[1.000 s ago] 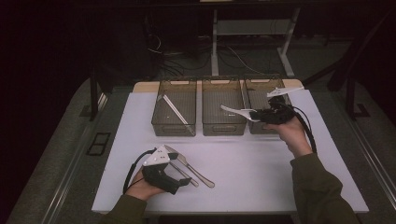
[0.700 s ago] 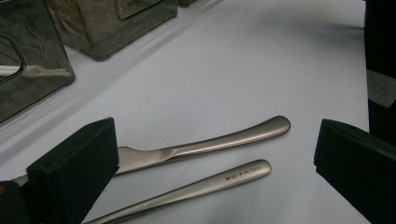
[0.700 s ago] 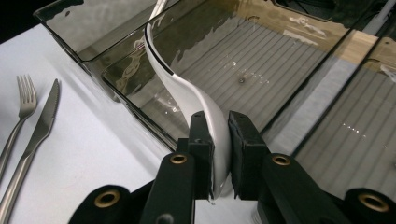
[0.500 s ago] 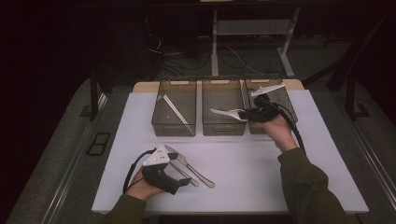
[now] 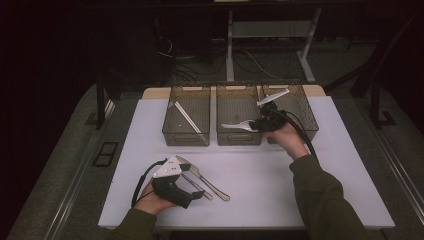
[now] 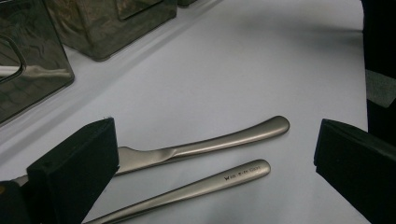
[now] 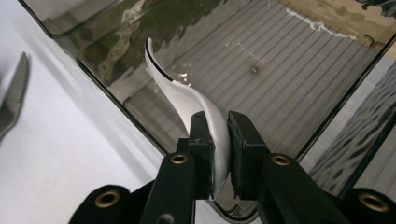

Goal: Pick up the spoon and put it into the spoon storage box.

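Dark room all around, with a white counter (image 5: 300, 200) lit up in the middle and three smoky clear bins along its far edge. Going left to right: the left bin (image 5: 186, 116) has one white utensil leaning inside. Down front, the left gripper (image 5: 197, 194) rests on the counter with its fingers (image 6: 77, 161) spread wide, straddling the handles of a metal knife (image 6: 210, 142) and a second metal utensil (image 6: 187, 191) lying side by side; can't tell what that second one is. Middle bin (image 5: 239, 116) looks empty from above. The right gripper (image 7: 219, 144) has its fingers pinching a white plastic spoon (image 7: 187, 100) by the handle, held in the air over the middle bin's front wall, bowl end pointing left. The right bin (image 5: 300, 112) holds another white piece.

Looks like cutlery sorting, mid-drop-off. My guess for the next move: carry the spoon fully over the opening, lower it, then let go so it doesn't catch on the rim. After that the left side closes on a metal handle.
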Available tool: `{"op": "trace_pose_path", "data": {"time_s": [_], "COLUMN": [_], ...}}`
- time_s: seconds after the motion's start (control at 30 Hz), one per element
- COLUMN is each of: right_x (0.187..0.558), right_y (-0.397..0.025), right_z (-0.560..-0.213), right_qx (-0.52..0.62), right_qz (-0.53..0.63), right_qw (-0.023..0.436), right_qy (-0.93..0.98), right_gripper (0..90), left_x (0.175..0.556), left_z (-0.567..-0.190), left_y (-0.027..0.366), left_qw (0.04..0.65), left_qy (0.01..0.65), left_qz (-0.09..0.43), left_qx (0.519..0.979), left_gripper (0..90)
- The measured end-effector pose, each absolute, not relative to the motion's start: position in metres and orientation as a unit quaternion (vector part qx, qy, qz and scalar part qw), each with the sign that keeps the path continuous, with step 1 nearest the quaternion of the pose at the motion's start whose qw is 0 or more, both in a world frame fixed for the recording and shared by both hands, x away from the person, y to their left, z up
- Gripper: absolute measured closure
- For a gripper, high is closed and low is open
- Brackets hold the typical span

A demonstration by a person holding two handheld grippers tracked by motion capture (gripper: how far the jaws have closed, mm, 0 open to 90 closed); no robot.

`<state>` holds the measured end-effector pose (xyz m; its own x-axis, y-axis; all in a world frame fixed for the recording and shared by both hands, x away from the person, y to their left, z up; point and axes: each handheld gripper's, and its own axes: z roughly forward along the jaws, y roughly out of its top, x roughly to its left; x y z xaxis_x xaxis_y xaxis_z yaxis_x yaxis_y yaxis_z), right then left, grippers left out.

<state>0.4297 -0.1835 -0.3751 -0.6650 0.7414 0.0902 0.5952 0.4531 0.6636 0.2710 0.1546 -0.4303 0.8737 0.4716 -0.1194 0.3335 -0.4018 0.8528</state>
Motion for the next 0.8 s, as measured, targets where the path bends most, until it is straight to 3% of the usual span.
{"op": "trace_pose_path", "data": {"time_s": [0.23, 0.8], "right_x": [0.432, 0.426], "right_y": [-0.18, -0.186], "right_z": [-0.377, -0.367], "right_qx": [0.391, 0.398], "right_qz": [0.335, 0.38], "right_qw": [0.104, 0.102], "right_qy": [0.851, 0.829], "right_gripper": [78.9, 54.2], "left_x": [0.271, 0.271], "left_z": [-0.43, -0.43], "left_y": [0.155, 0.155], "left_qw": [0.491, 0.491], "left_qy": [0.241, 0.241], "left_qz": [0.07, 0.071], "left_qx": [0.834, 0.834], "left_gripper": [0.0, 0.0]}}
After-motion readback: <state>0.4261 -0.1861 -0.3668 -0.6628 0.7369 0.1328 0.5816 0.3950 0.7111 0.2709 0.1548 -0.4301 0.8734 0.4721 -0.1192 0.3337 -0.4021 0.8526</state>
